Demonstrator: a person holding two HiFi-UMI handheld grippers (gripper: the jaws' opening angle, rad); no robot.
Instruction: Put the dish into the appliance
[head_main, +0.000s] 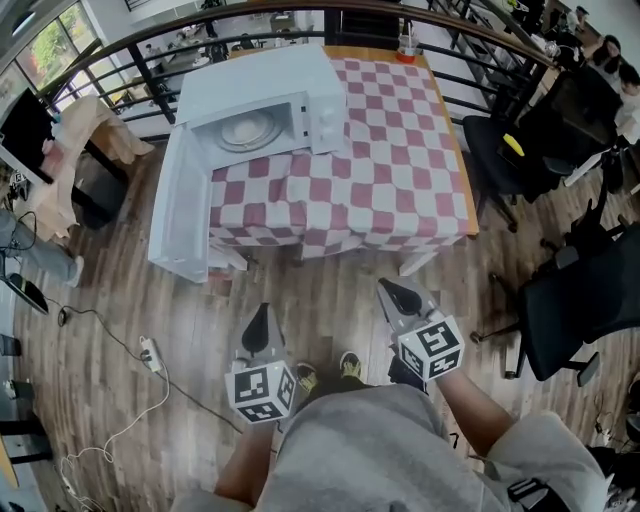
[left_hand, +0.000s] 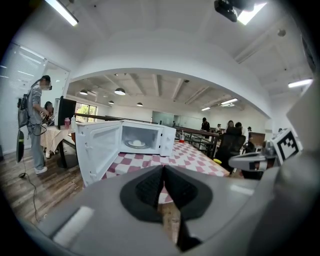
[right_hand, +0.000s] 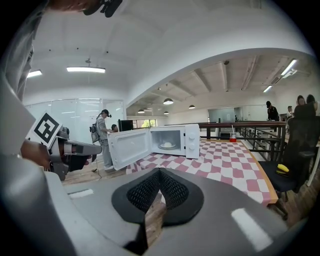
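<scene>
The white microwave stands on the far left of the checkered table, its door swung wide open to the left. A white dish lies inside on the turntable, also seen as the dish in the left gripper view and the dish in the right gripper view. My left gripper and right gripper hang over the wooden floor, well short of the table's near edge. Both are shut with nothing between the pads, as the left gripper and right gripper show close up.
Black office chairs stand on the right of the table. A power strip with its cable lies on the floor at the left. A red cup sits at the table's far edge by the railing. A person stands left of the microwave.
</scene>
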